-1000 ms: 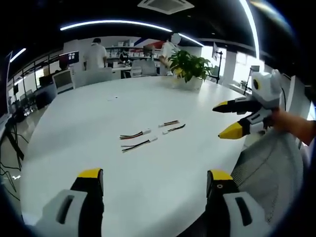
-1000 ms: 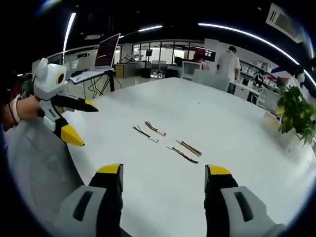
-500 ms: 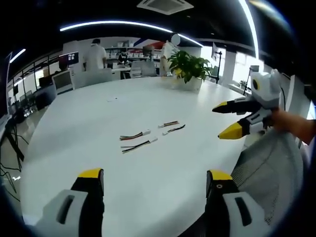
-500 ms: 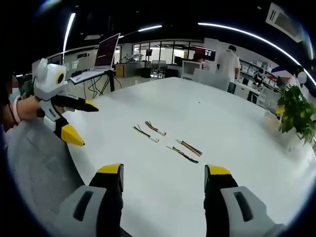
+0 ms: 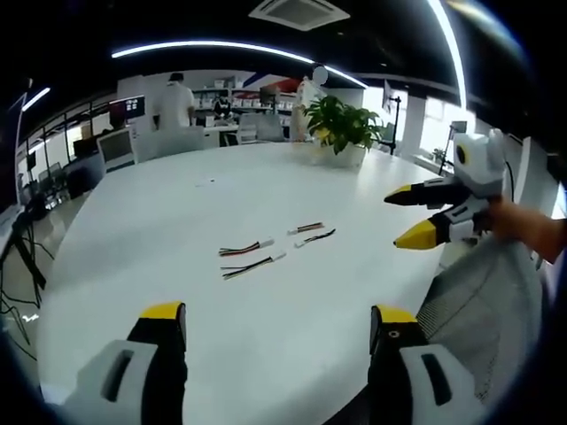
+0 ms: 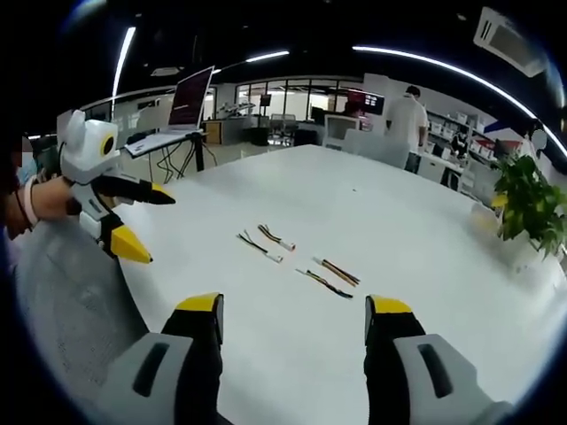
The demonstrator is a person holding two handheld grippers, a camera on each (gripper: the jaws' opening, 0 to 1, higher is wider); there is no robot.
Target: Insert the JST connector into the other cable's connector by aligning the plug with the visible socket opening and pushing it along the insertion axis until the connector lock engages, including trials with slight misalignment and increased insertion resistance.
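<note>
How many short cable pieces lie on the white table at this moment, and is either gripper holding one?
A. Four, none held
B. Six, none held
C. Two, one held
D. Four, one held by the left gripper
A: four short cables lie in two pairs on the white table, and the left gripper and right gripper are both open and empty.

No text, label or number can be read; the distant monitor (image 5: 126,108) is too blurred
</note>
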